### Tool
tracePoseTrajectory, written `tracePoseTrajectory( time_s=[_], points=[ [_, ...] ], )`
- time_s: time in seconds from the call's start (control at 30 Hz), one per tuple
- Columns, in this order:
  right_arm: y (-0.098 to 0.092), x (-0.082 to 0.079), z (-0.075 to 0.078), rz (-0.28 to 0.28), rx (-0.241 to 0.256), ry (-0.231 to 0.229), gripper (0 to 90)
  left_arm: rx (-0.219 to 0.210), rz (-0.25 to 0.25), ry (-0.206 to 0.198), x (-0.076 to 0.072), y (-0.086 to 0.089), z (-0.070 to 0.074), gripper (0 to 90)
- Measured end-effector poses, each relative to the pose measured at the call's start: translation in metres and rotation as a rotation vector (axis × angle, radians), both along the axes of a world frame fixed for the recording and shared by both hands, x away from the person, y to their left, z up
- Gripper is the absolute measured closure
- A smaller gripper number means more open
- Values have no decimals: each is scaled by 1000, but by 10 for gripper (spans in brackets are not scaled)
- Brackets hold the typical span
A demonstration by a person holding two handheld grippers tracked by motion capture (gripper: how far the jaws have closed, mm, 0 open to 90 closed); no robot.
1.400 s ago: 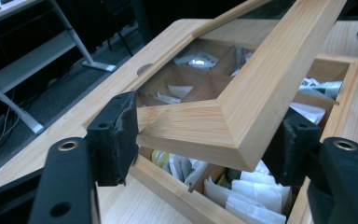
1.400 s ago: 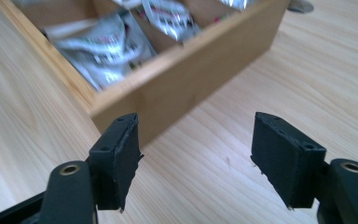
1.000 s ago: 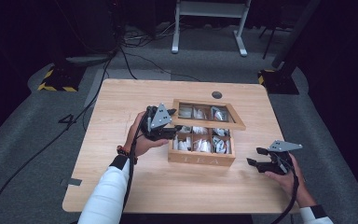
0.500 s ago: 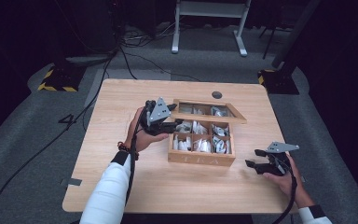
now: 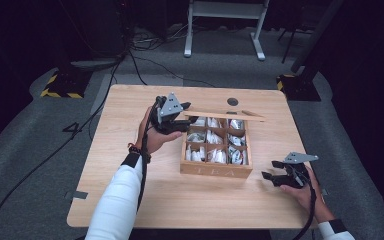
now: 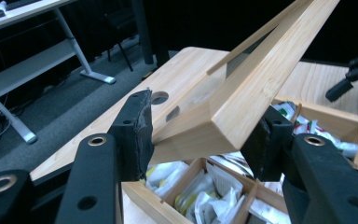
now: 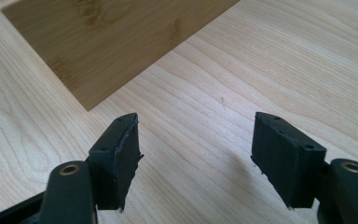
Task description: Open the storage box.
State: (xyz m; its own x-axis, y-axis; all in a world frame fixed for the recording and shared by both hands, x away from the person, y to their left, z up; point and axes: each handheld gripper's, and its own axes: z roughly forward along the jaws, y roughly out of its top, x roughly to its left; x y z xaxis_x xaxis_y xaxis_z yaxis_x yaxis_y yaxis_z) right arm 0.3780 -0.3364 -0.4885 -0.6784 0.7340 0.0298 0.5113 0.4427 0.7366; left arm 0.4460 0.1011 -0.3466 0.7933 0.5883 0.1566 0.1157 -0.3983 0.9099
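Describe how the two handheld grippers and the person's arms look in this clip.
Both the left gripper and right gripper are black, each with two blocky padded jaws, a grey three-cornered plate on top and a trailing black cable. The person wears white sleeves with dark cuffs and a beaded wristband.

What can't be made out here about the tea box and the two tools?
- Lid: its far end runs off the top edge of the left tool view.
- Packets: print too small in the high view; partly covered by the lid in the left tool view.
- Box: one side wall visible in the right tool view, cut by the top edge.
- Left tool: lid corner sits between its pads; firm contact unclear.
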Motion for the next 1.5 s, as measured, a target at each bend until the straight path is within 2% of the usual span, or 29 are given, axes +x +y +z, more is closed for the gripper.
tracePoseTrajectory(
  time_s=[0.2, 0.47, 0.57, 1.03, 1.3, 1.37, 1.47, 1.5],
  points=[
    [2, 0, -2, 11, -17, -4, 329, 5, 9, 2, 8, 0, 7, 527],
    [4, -1, -3, 30, -20, -5, 329, -26, 19, 11, 19, 1, 14, 542],
    [5, -1, -5, 39, -24, -3, 329, -50, 22, 20, 24, 1, 16, 542],
    [9, -2, -9, 63, -30, 12, 328, -87, 51, 23, 40, 0, 23, 544],
    [10, -3, -11, 85, -38, -6, 311, -116, 73, 30, 50, -2, 26, 544],
    [8, -3, -13, 103, -21, -24, 299, -122, 85, 32, 55, -3, 28, 545],
    [6, -2, -15, 114, -10, -34, 294, -143, 92, 41, 58, -3, 27, 543],
    [6, -2, -15, 116, -10, -35, 290, -165, 100, 46, 61, -3, 26, 542]
  ],
)
